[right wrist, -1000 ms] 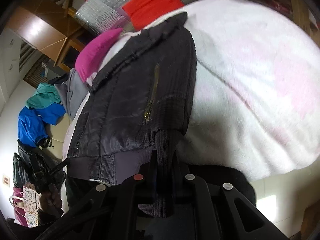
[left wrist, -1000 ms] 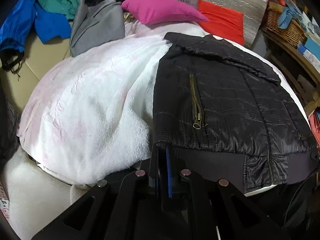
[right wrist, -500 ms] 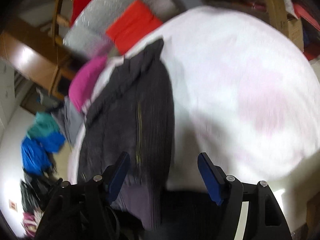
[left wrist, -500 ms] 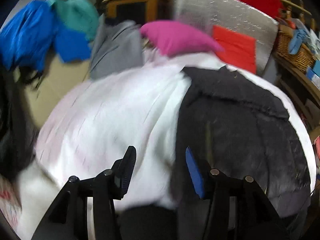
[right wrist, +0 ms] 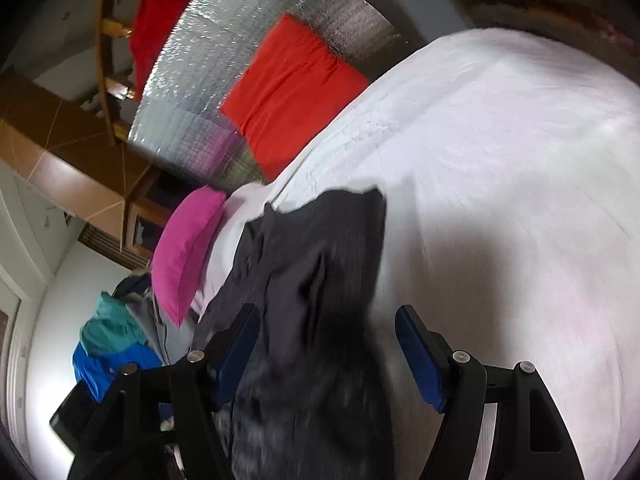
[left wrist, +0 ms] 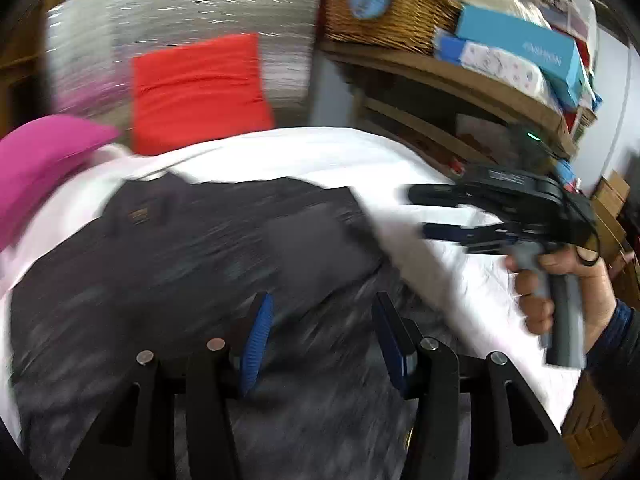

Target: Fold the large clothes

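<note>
Both grippers, left gripper (left wrist: pixel 320 336) and right gripper (right wrist: pixel 326 354), jaws apart and empty over the dark jacket (left wrist: pixel 192 264), apparently let go to regrip for folding

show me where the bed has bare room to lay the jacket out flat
The widest free patch is the white blanket to the right of the black jacket, running up toward the red cushion. A narrower strip lies between the jacket's top edge and that cushion. The left side is crowded: the pink pillow sits against the jacket, with heaped clothes beyond.

Both claws released, left claw (left wrist: pixel 320 332) and right claw (right wrist: pixel 328 344) now parted, black jacket (left wrist: pixel 180 264) folded over
</note>
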